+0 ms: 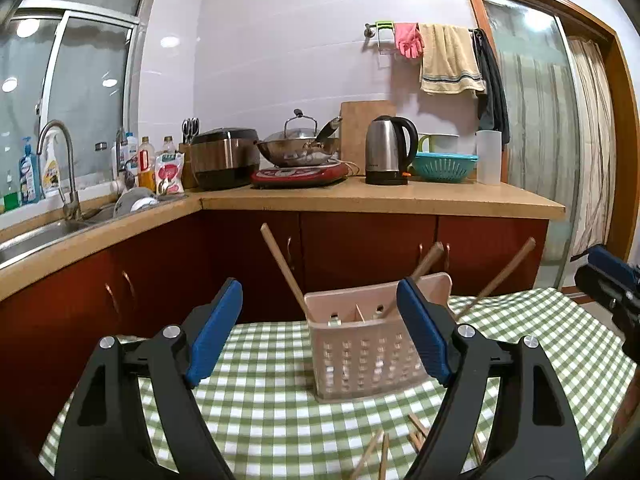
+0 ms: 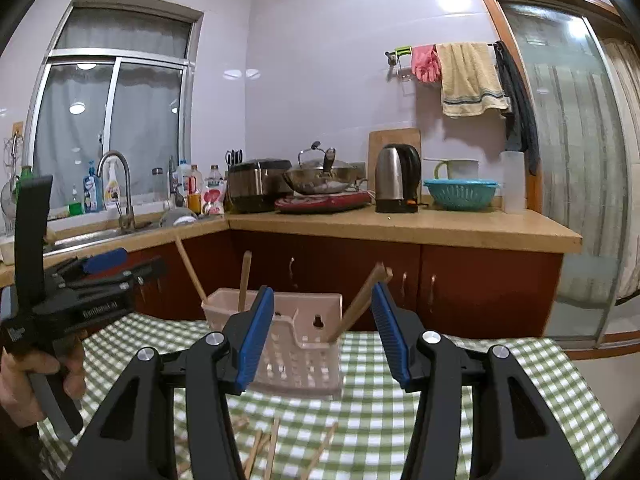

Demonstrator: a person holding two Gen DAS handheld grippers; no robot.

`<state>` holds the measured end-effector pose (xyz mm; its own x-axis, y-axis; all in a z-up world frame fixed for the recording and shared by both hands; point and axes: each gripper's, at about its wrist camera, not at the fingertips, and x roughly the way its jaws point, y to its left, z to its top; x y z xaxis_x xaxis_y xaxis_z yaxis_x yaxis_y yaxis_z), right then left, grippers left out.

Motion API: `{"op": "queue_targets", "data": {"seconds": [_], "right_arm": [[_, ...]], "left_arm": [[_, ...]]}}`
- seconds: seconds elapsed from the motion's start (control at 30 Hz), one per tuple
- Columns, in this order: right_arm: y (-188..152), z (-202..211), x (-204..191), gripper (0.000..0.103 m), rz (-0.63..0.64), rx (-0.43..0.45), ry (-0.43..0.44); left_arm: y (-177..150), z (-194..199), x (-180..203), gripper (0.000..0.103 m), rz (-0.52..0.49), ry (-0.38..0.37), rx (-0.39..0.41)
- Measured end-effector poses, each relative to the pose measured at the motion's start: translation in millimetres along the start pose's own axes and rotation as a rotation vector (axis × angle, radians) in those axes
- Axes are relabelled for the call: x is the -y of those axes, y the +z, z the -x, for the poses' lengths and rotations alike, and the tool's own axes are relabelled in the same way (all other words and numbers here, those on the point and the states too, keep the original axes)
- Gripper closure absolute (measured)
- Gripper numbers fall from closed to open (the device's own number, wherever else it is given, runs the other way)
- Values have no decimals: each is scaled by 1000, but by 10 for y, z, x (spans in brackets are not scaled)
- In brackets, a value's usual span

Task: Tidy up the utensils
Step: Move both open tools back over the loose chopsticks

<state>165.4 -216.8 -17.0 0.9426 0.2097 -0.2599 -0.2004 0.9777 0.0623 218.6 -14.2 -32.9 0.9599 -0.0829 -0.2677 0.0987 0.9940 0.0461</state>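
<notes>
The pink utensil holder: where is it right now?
The pink utensil holder stands on the green checked tablecloth, centre of both wrist views, ahead of both grippers, chopsticks leaning in it.

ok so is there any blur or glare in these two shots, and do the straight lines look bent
Left wrist view: the pink utensil basket looks motion-smeared, ceiling lights glare in the window, and the counter edge bows. Right wrist view: loose chopsticks at the bottom are soft, a bright spot glares on the wall, and the door frame curves.

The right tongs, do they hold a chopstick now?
No, the right tongs stand open and empty, while chopsticks lie on the table below.
</notes>
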Motion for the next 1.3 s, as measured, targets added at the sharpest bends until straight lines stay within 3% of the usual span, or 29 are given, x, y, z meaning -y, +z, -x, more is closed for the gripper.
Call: {"op": "queue_targets", "data": {"seconds": [0.2,0.5,0.87,1.1,1.23,1.3], "right_arm": [[-300,189,-41,52,-15,-57,-6],[-818,421,-125,60,-31,-180,0],[-1450,562,-462,74,11,-356,98],[-1668,536,-518,77,26,-418,102],[-1726,508,-484,90,12,-447,106],[-1735,518,-478,91,6,-452,108]], "left_arm": [[-221,228,-32,25,13,18,-27],[-656,583,-152,25,48,79,-80],[-1173,874,-231,25,71,115,-181],[-1390,989,-229,25,74,114,-225],[-1437,1012,-219,25,74,110,-235],[-1445,1021,-206,25,72,107,-235]]}}
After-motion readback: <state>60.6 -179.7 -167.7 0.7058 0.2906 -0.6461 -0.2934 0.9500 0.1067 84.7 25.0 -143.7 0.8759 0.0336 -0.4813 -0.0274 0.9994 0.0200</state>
